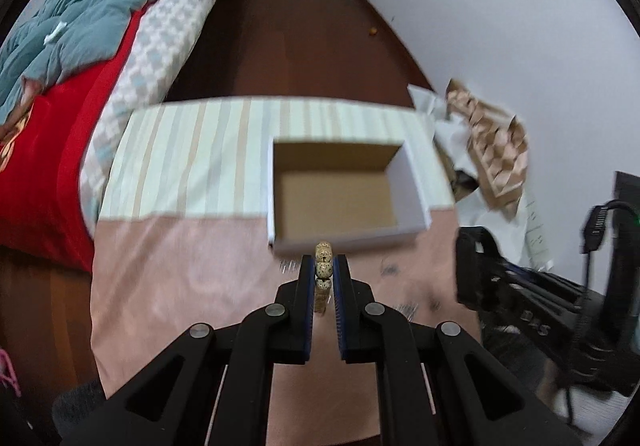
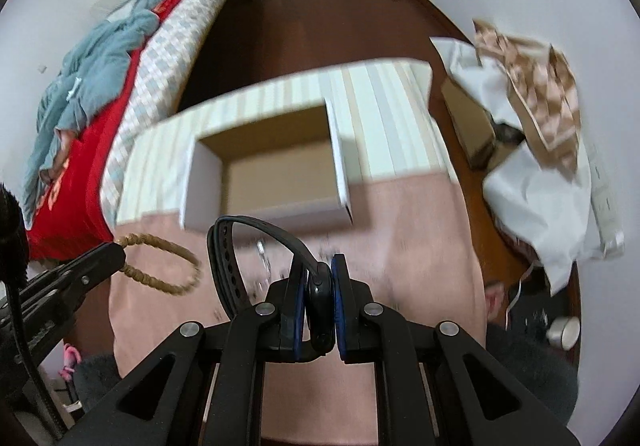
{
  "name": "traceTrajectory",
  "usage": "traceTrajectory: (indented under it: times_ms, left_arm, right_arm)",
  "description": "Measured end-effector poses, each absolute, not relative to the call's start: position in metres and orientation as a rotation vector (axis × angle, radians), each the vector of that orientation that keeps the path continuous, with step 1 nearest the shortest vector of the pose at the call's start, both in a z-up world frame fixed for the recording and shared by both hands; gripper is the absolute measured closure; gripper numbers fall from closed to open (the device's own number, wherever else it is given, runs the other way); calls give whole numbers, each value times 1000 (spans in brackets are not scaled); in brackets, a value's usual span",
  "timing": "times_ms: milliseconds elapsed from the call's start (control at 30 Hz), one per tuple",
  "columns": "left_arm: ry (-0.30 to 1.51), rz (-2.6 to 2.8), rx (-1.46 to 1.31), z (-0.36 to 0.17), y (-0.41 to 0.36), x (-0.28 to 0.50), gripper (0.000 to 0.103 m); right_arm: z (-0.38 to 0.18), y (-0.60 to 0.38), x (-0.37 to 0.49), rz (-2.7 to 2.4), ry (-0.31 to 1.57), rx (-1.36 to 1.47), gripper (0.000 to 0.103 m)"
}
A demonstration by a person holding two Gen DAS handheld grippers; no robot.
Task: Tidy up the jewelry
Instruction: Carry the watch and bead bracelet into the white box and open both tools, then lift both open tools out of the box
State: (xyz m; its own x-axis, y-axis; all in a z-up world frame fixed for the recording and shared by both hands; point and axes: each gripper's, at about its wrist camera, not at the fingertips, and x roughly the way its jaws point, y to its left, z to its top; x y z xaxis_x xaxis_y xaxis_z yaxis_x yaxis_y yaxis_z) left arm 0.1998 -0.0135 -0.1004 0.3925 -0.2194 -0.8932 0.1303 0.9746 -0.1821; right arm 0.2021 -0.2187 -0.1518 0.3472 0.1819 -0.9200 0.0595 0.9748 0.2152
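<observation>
step: carry to box | left claw [image 1: 324, 266] was clamped on beaded bracelet [image 1: 323, 264] | right claw [image 2: 320, 286] was clamped on black watch [image 2: 320, 296] | advice: both grips are best kept firm until the open box [image 1: 416, 192] at 12 o'clock is reached

Bracelet [image 1: 323, 266]: speckled glossy beads. Watch [image 2: 320, 298]: smooth black plastic strap. Box [image 1: 416, 182]: matt cardboard. Surface [image 1: 168, 270]: pink cloth.

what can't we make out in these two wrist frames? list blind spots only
- Small dark and metallic bits on the pink cloth, both views: motion blur, too small to identify.
- Watch face, right wrist view: hidden between the right hand-held gripper pads.
- Beaded bracelet, left wrist view: only an edge-on bit shows in the left hand-held gripper; its loop shows only in the right view.
- Box near inside wall: hidden by its own rim.
</observation>
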Motion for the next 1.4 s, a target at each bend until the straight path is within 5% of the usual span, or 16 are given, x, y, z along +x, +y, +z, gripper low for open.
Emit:
traceTrajectory:
  times_ms: [600,633,700,800,867,967,1000,1067,1167,1400]
  left_arm:
    - [1281,-222,-103,-155,-20,314,93]
    - [1286,-211,-102,-156,-20,316,93]
    - [1287,-201,-107,-158,-18,318,92]
    - [1265,-157,-81,-156,-15,317,72]
    - [1245,-125,-60,-155,-11,313,46]
    - [1210,-68,-29,-152,-4,303,32]
    - [1200,-49,-21,-152,-1,300,30]
    - [1187,-4,7,-153,3,293,8]
    - [1176,37,42,-156,7,283,0]
    - [1135,91,60,-152,12,260,0]
  right_arm:
    - [-218,-195,325,161,1375,236,90]
    - [-221,-196,328,165,1390,248,88]
    - [-223,-197,331,163,1393,245,62]
    - [-220,-199,329,129,1376,215,37]
    - [-216,-198,327,100,1359,171,30]
    - [-209,-195,321,66,1336,100,9]
    - [-207,-194,319,53,1327,75,8]
    - [-204,-190,312,29,1302,10,8]
    - [-203,-186,300,4,1278,-52,2]
    - [-196,-183,279,-37,1225,-78,1]
